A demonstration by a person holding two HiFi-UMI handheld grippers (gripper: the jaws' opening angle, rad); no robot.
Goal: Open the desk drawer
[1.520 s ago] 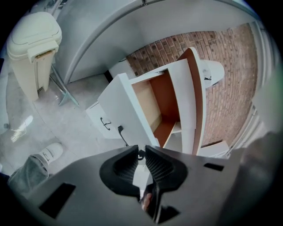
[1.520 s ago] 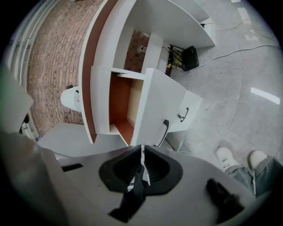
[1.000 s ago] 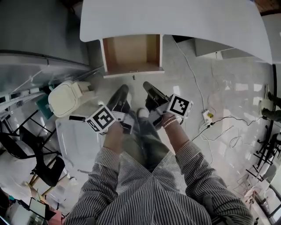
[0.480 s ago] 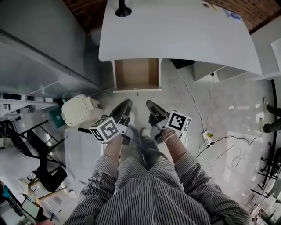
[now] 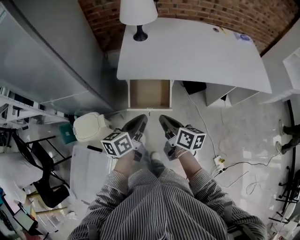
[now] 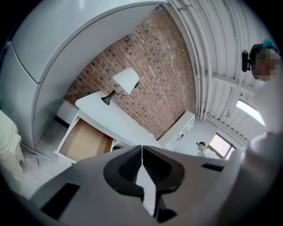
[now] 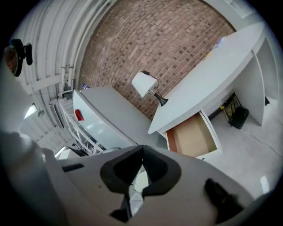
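The left gripper has its two jaws together, the tips meet and nothing is between them. The right gripper is the same, closed on nothing. In the head view both are in front of the person's body, side by side and near each other, each with its marker cube toward the person and its jaws pointing to twelve o'clock. I judge that they are closed and empty because no grip is needed at this moment. At twelve o'clock from the jaws, a little apart and not touched by either gripper, is the drawer. It is pulled out from under the left part of the white desk, its brown bottom is bare, and its white front panel faces the person. So the opening seems already done, and the grippers probably wait at a neutral place in front of it. On the desk, at about eleven o'clock from the drawer, a lamp with a white shade stands close to the brick wall. At nine o'clock from the left gripper a cream bin with a lid is on the floor. At about four o'clock from the right gripper a small socket block with cables lies on the pale floor.
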